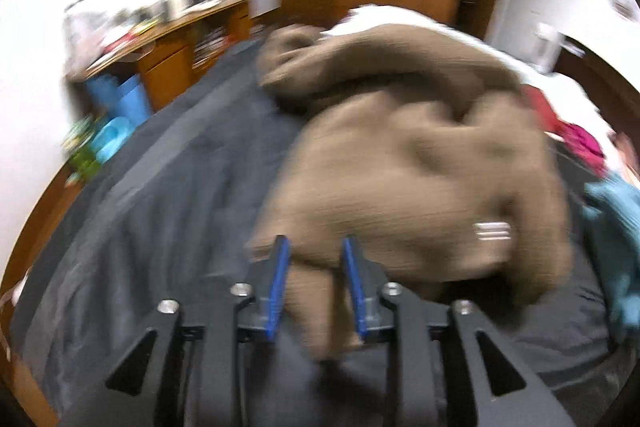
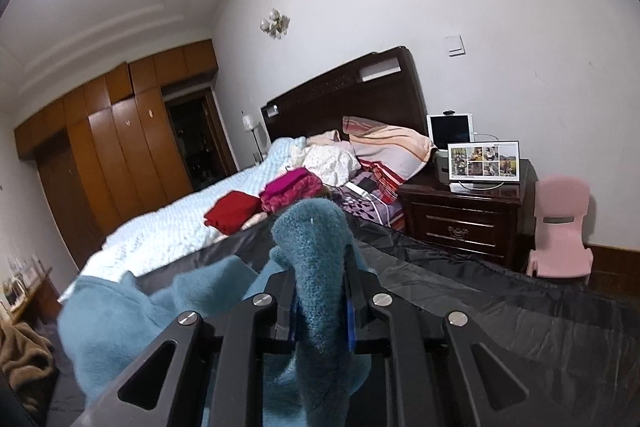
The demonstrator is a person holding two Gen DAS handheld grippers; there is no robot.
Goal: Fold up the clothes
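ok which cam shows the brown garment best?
Left wrist, though motion-blurred: the brown garment fills mid-frame on the dark sheet, one fold between the open left tongs. Right wrist shows only a crumpled corner of it at the lower left edge.

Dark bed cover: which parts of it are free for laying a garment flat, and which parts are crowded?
Free: the dark cover between the brown garment and the bed edge by the wooden desk; also the strip between the teal garment and the nightstand. Crowded: near the pillows, with the red and magenta folded clothes.
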